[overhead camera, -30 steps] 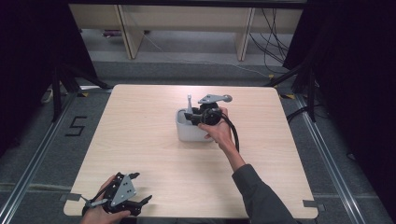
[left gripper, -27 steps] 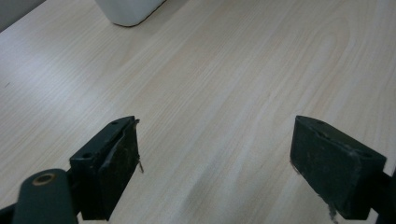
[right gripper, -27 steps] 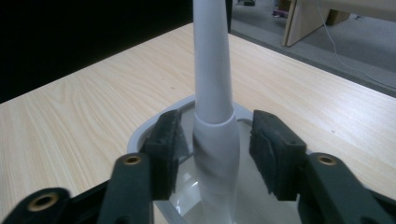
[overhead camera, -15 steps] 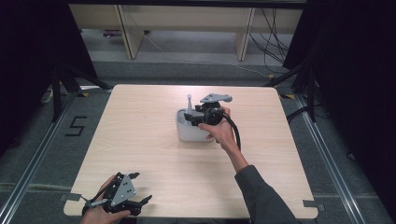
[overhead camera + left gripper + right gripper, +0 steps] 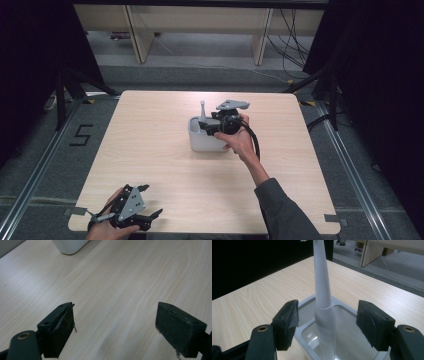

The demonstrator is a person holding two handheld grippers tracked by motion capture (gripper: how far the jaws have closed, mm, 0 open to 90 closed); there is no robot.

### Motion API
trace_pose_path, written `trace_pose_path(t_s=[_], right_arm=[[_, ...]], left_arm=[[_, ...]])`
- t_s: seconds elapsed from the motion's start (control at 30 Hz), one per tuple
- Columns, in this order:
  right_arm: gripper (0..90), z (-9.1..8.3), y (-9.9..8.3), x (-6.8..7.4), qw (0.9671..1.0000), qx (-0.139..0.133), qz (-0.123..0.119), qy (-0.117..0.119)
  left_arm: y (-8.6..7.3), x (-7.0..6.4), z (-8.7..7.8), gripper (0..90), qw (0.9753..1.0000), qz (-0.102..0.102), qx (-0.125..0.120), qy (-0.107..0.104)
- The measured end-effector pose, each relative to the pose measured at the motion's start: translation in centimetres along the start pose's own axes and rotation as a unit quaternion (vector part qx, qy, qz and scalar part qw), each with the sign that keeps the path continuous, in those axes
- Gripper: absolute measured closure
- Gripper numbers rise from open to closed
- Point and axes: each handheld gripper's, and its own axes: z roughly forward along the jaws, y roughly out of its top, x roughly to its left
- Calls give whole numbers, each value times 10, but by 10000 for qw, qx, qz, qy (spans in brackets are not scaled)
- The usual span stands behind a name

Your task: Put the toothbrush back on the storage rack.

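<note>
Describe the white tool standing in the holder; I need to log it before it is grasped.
The white tool looks like smooth plastic: a slim tapering upper stem set into a thicker lower handle, with a visible step between them. It stands nearly upright in the grey-white holder, its foot down in a compartment. The right gripper has its open jaws on either side of it, not touching.

A light wooden table (image 5: pixel 150 145) stands on grey carpeted floor (image 5: pixel 45 165). At twelve o'clock, pale wooden shelving (image 5: pixel 140 25) lines the far side, with black cables (image 5: pixel 292 35) hanging at one o'clock. Dark curtains (image 5: pixel 380 75) close in at three and nine. A taped "5" (image 5: pixel 81 135) marks the floor at nine.
</note>
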Motion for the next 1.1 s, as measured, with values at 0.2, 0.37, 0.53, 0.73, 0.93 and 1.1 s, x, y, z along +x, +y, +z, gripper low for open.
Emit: trace_pose_path(t_s=[0.2,0.37,0.53,0.73,0.93,1.1], right_arm=[[333,-4,-1,1,10000,26,-16,-76],[315,-6,-2,-1,9999,-31,-82,-50],[296,-11,-4,-1,9998,-35,-110,-133],[288,-18,-5,0,9999,-27,28,-147],[288,-25,-8,-1,9999,-30,-128,-113],[288,-32,-10,-1,9998,43,-10,-183]], left_arm=[[0,0,0,150,10000,-43,-51,-12],[0,-1,0,150,10000,-62,-52,-29],[0,0,0,150,10000,-50,-59,-7],[0,0,0,150,10000,-34,-50,-26],[0,-1,-1,150,10000,-7,-42,1],[0,-1,0,150,10000,-32,-55,-29]])
